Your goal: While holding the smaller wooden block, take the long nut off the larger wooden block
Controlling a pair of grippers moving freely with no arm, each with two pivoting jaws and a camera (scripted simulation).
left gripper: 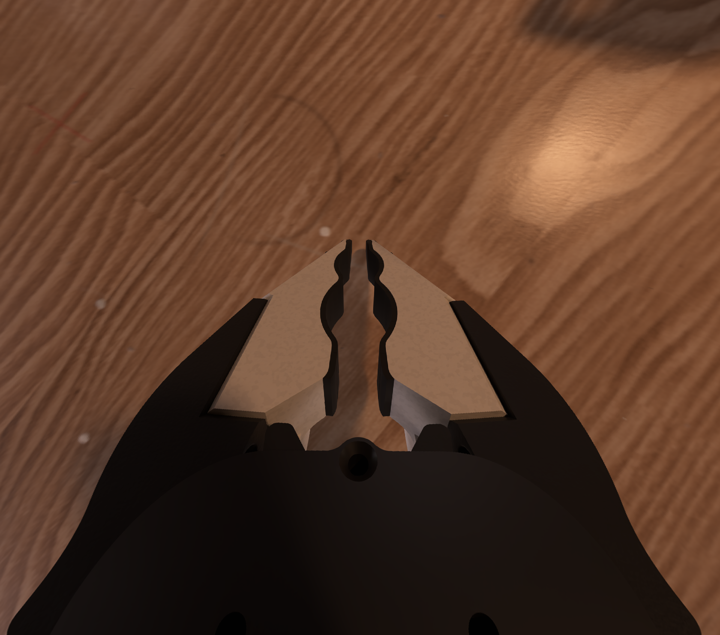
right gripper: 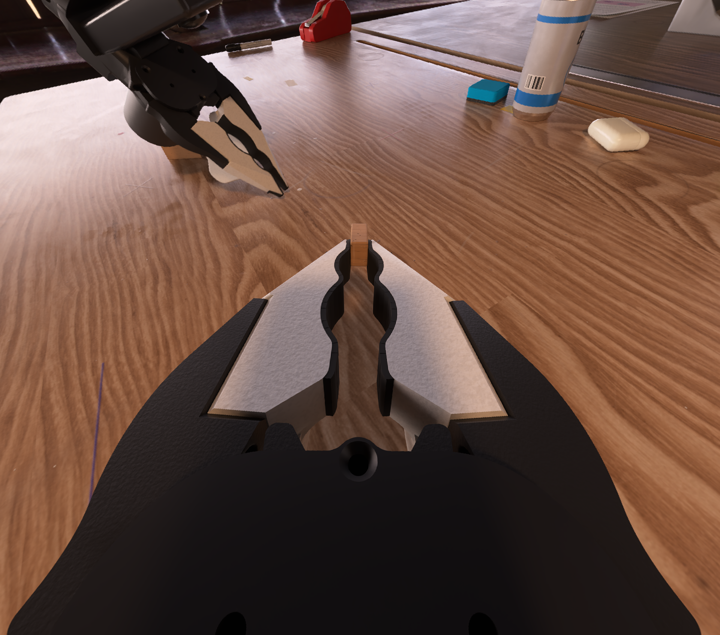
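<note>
My right gripper [right gripper: 359, 244] is shut on the smaller wooden block [right gripper: 359, 232], a small tan block pinched upright at the fingertips above the wooden table [right gripper: 448, 227]. My left gripper [left gripper: 358, 242] points down at the table with its jaws nearly together and nothing showing between them. It also shows in the right wrist view [right gripper: 281, 191], far left, with its tips at the table surface. A pale wooden block [right gripper: 181, 152], likely the larger one, shows partly behind the left gripper's body. I see no long nut in either view.
At the back stand a red tape dispenser [right gripper: 325, 20] and a marker [right gripper: 249, 45]. To the right are a blue eraser [right gripper: 487, 91], a tall white and blue can [right gripper: 553, 47] and a white case [right gripper: 617, 134]. A dark railing runs behind the table.
</note>
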